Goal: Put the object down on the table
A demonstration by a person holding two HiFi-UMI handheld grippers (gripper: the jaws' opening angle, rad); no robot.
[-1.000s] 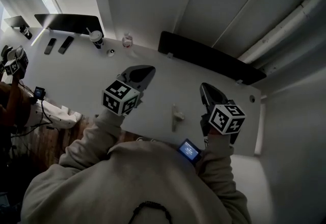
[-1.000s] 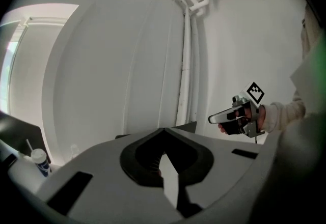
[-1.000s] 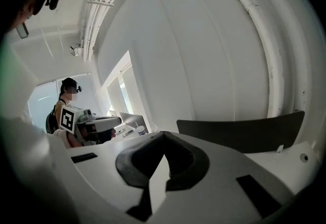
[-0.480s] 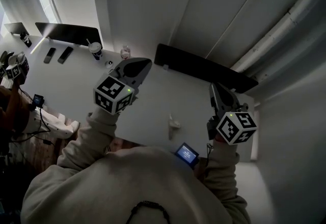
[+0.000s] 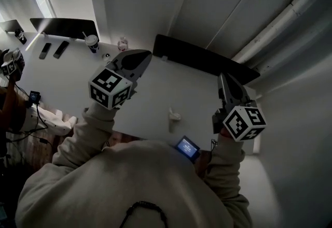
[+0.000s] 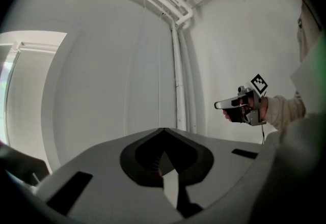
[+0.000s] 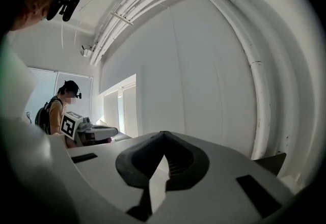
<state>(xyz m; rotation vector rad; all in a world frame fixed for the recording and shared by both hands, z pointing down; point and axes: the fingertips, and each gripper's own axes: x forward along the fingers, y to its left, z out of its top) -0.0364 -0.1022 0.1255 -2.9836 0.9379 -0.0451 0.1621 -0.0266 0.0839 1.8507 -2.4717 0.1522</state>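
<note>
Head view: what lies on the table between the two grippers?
In the head view, one small white object sits on the table between the left gripper and right gripper; otherwise bare tabletop.

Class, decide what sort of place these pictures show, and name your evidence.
Probably an office or lab workroom: a long white table, a flat black monitor, a white lidded cup with straw.

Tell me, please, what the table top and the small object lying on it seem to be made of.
Table top: probably laminate or painted board with a smooth, matt white finish; the colour is even and shows no grain. Small object: perhaps white plastic, pale and smooth, but it is too small to tell with certainty.
</note>
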